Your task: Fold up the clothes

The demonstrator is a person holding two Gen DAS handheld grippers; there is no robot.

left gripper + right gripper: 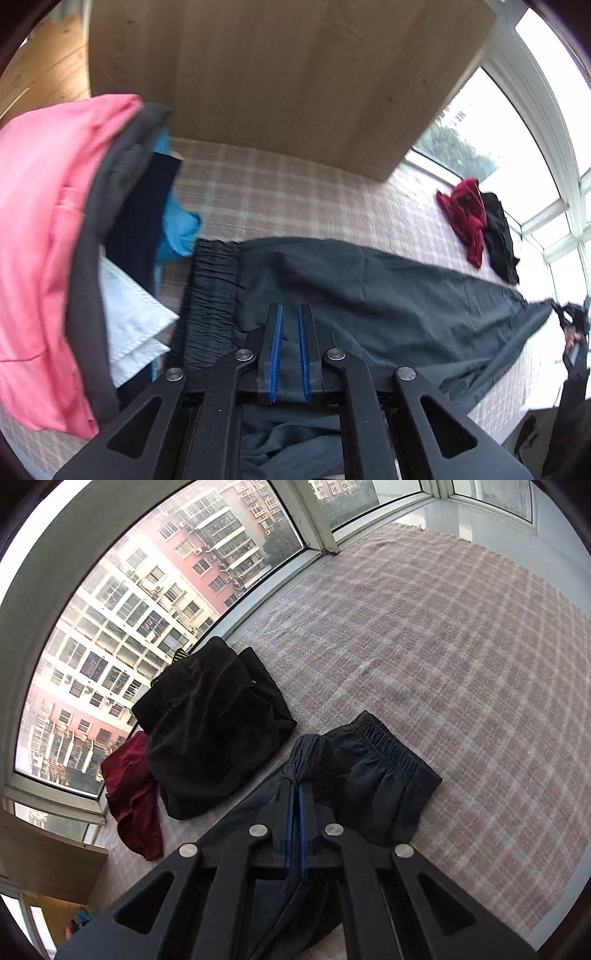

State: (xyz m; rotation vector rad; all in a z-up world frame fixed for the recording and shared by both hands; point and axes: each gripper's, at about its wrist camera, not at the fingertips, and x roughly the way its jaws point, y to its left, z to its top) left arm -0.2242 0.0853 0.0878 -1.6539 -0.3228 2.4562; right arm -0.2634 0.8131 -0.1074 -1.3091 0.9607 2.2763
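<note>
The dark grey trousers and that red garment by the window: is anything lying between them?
No. In the left wrist view only bare checked blanket separates the dark grey trousers from the red garment.

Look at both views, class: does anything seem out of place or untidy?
Yes. The red garment lies crumpled beside the black garment by the window, unfolded. The pile of clothes looks uneven, its layers slipping sideways.

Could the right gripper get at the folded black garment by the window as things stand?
Probably not yet. The right gripper is shut on the dark grey trousers, so it would have to let go first. Otherwise the black garment lies close by on the checked blanket, with nothing on top of it.
</note>
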